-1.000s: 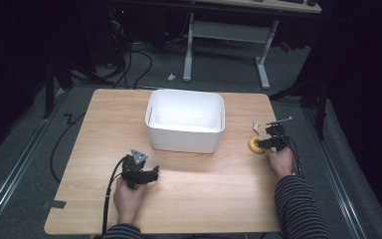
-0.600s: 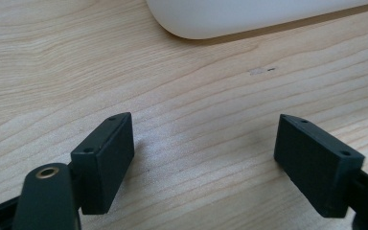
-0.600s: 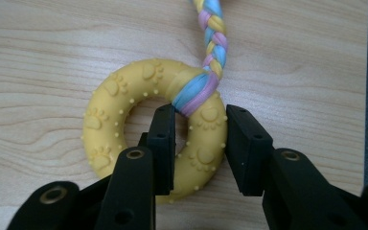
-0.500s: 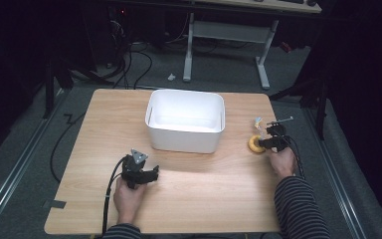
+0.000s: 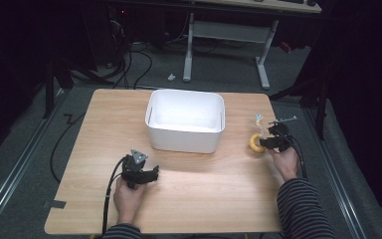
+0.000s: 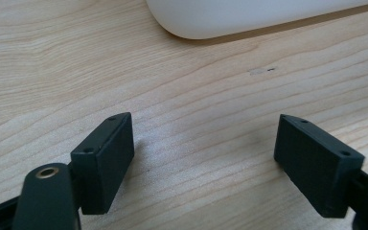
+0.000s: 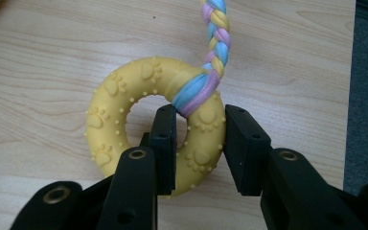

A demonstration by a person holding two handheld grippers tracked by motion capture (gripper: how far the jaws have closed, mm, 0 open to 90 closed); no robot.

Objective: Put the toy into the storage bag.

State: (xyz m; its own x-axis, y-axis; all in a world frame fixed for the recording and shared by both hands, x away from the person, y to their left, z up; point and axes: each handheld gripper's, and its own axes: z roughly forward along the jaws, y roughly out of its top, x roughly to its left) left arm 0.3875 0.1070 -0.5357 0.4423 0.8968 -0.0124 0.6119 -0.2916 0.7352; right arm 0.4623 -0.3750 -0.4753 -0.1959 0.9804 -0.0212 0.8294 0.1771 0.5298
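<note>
- Yellow rubber ring toy [image 7: 139,115], paw prints and small studs moulded on it, lying flat near the right edge of the desk [image 5: 219,194], well apart from the white plastic bin [image 5: 186,121] at the middle of the far side.
- Braided pastel rope [image 7: 216,33] knotted round the ring's far side, trailing toward the far right corner.
- Right hand-held gripper [image 7: 200,143] clamped across the ring's band just beside the knot, one jaw through the hole, one outside; jaws just closed onto it.
- Left hand-held gripper [image 6: 203,153] wide, nothing between the jaws, low over bare wood near the front edge.
- Likely light, springy, grippy rather than slick; no fragility.
- Best held across the band, as now; rope limp, bound to dangle and swing when lifted.
</note>
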